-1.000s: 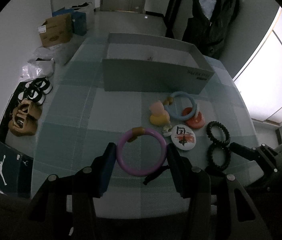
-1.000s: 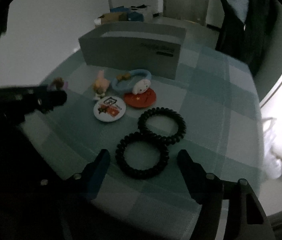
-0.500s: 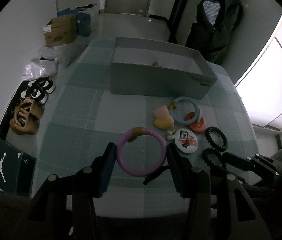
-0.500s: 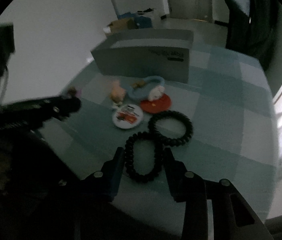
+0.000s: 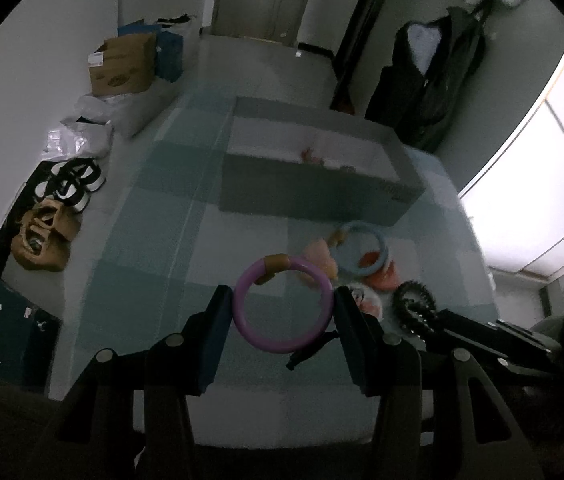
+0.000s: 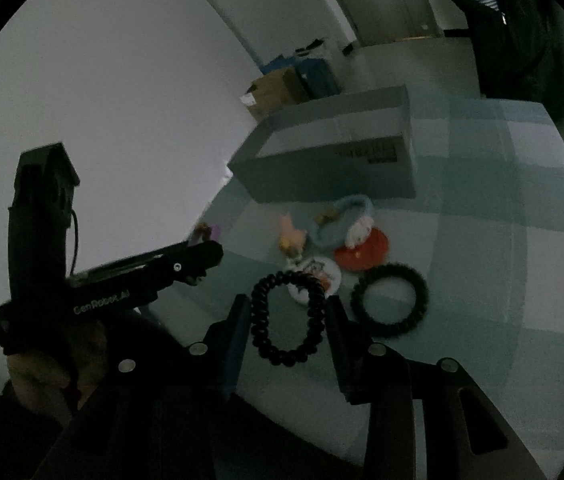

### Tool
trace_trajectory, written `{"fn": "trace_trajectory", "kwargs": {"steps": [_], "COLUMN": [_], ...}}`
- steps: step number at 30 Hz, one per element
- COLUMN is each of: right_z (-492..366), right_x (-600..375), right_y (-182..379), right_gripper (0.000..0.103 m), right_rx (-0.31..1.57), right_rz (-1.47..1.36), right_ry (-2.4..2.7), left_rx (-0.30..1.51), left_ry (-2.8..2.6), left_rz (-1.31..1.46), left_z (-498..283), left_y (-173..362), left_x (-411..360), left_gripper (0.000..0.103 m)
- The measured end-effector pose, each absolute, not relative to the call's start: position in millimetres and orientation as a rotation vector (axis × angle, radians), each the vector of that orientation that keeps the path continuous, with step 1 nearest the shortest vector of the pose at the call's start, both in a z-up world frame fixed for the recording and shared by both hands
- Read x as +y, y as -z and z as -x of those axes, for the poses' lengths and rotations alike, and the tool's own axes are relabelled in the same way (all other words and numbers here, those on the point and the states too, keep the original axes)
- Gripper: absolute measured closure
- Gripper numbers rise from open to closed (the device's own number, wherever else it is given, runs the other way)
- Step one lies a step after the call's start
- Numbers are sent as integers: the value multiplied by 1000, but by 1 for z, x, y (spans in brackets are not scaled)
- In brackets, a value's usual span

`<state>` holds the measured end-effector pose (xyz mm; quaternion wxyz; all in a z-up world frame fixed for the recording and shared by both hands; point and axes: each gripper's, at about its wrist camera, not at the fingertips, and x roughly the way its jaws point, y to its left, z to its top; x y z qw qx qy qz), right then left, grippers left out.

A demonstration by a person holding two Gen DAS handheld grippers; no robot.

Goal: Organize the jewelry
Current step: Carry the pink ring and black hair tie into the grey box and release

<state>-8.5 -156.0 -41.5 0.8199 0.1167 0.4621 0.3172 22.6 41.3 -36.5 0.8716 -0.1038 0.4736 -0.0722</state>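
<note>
Tilting downward | left gripper [image 5: 282, 312] fingers clamp purple ring [image 5: 282, 307] | right gripper [image 6: 288, 320] fingers squeeze black coil band [image 6: 288, 318]

Left gripper [image 5: 282, 312] angles down over the table, jaws clamped on a purple ring [image 5: 282, 306]. Right gripper [image 6: 288, 318] tilts down too, jaws pressing a black coil band [image 6: 288, 318], lifted clear of the table.

White lettering reading "GenRobot.AI" runs along the black plastic body of the left gripper [image 6: 202, 236] at the lower left of the right wrist view. A white jumping-figure logo stands on a dark teal paper bag [image 5: 2, 328] at the left edge of the left wrist view. Print on the grey rectangular box [image 6: 334, 168] is too blurred to read.
</note>
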Motion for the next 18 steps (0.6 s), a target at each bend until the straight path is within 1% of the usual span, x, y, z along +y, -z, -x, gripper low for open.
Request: {"fn": "trace_trajectory", "kwargs": {"steps": [9, 14, 18], "right_z": [-31, -63, -89], "right_x": [-172, -185, -186], "right_y": [14, -4, -16], "right_gripper": [67, 67, 67], "right_rx": [925, 910, 895], "right_rz": [-364, -472, -453], "right_ry": [-673, -685, -672], "left_rx": [942, 922, 932], "left_ry": [192, 201, 222], "left_rz": [247, 192, 185], "left_z": [-48, -71, -91], "left_y": [13, 4, 3], "left_x": [40, 34, 36], "left_gripper": [57, 57, 57]}}
